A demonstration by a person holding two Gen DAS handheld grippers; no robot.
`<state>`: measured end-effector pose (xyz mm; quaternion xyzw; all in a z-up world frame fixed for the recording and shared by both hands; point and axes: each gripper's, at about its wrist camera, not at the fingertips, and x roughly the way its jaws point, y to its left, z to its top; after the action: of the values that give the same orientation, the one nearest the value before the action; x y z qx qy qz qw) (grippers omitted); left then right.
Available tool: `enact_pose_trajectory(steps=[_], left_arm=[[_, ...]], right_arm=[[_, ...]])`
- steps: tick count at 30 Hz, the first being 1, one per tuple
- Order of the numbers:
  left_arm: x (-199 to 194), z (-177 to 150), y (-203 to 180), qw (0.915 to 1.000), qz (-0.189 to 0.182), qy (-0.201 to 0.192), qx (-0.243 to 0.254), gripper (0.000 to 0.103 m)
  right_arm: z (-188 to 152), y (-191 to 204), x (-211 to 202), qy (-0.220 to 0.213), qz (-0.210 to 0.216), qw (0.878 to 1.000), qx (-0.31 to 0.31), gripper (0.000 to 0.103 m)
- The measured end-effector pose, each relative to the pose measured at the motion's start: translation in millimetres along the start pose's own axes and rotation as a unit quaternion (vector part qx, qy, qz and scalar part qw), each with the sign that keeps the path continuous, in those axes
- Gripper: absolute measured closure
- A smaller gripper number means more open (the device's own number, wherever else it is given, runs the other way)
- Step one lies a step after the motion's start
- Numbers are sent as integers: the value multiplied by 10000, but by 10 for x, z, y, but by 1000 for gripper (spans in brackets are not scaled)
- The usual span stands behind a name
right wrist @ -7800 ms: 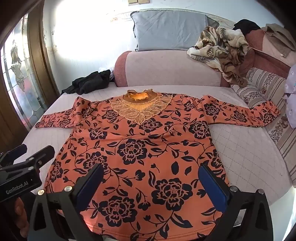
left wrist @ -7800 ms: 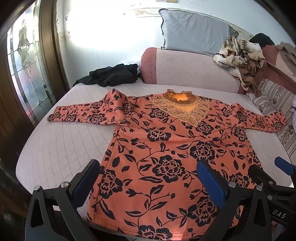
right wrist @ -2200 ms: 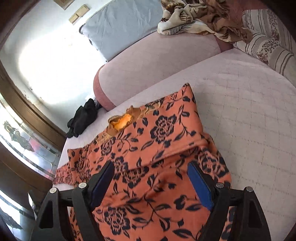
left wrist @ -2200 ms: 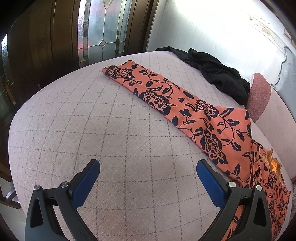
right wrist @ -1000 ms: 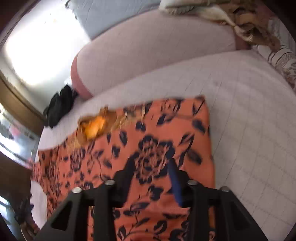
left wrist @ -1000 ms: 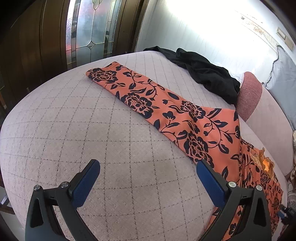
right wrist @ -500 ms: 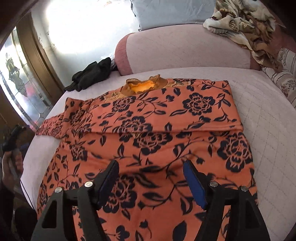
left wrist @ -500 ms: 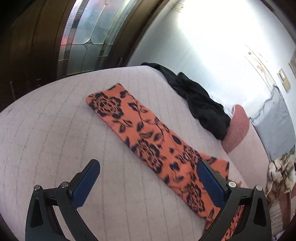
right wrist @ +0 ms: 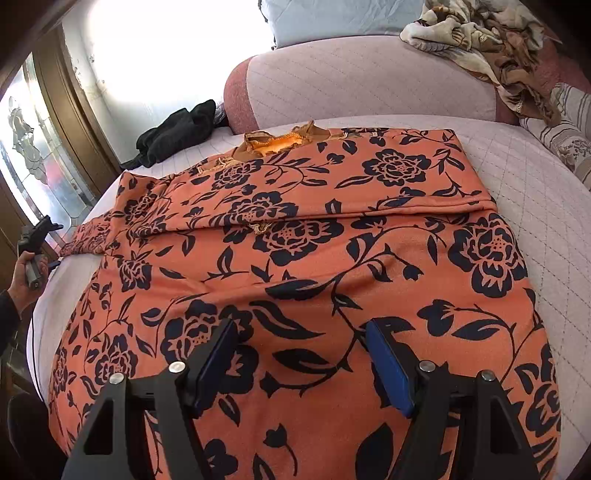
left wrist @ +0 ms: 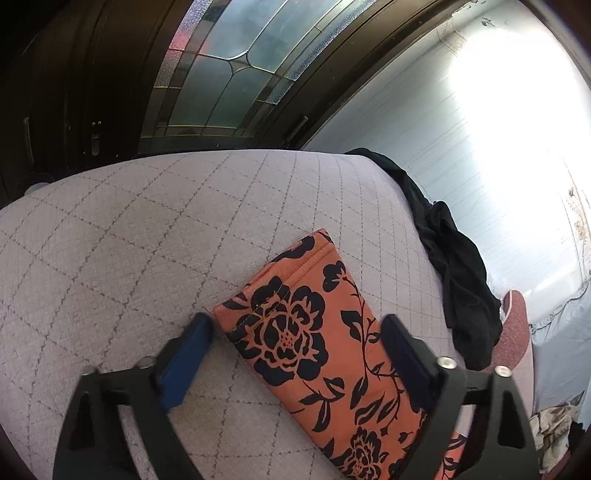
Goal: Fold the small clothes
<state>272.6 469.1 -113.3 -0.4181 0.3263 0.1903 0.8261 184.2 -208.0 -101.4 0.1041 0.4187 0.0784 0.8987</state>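
Note:
An orange top with black flowers point(right wrist: 303, 258) lies flat on the quilted bed point(right wrist: 517, 177). Its right sleeve is folded across the chest point(right wrist: 388, 173). Its left sleeve lies stretched out, and the cuff point(left wrist: 291, 295) sits between the fingers of my open left gripper point(left wrist: 295, 332), low over the bed. My right gripper point(right wrist: 299, 339) is open and empty, hovering over the lower body of the top. The left gripper in a hand shows at the left edge of the right wrist view point(right wrist: 33, 240).
A black garment point(left wrist: 454, 273) lies by the wall, also in the right wrist view point(right wrist: 177, 129). A pink bolster point(right wrist: 362, 81) with a grey pillow and a patterned blanket point(right wrist: 480, 33) runs along the back. A stained-glass door point(left wrist: 236, 74) stands beyond the bed's left edge.
My left gripper has moved along the left sleeve down to its cuff and now straddles it. My right gripper pulled back slightly over the top's body.

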Motion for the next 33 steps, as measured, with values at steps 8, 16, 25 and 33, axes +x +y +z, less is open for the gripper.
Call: enact_pose_trajectory(steps=[8, 16, 25, 33], left_arm=[[-101, 1, -330, 9967, 436, 32, 679, 100], [-1518, -805, -2210, 9466, -754, -1041, 2956, 100], [-1916, -3038, -3882, 8582, -2450, -244, 4504, 100], [-1006, -4568, -3937, 8016, -1793, 1905, 5375, 83]], right_arm=[[-2, -47, -14, -73, 146, 9998, 77, 28], [-32, -179, -50, -184, 493, 9973, 509, 28], [-52, -244, -72, -202, 658, 9944, 799, 28], [-52, -292, -90, -138, 790, 9920, 974, 28]])
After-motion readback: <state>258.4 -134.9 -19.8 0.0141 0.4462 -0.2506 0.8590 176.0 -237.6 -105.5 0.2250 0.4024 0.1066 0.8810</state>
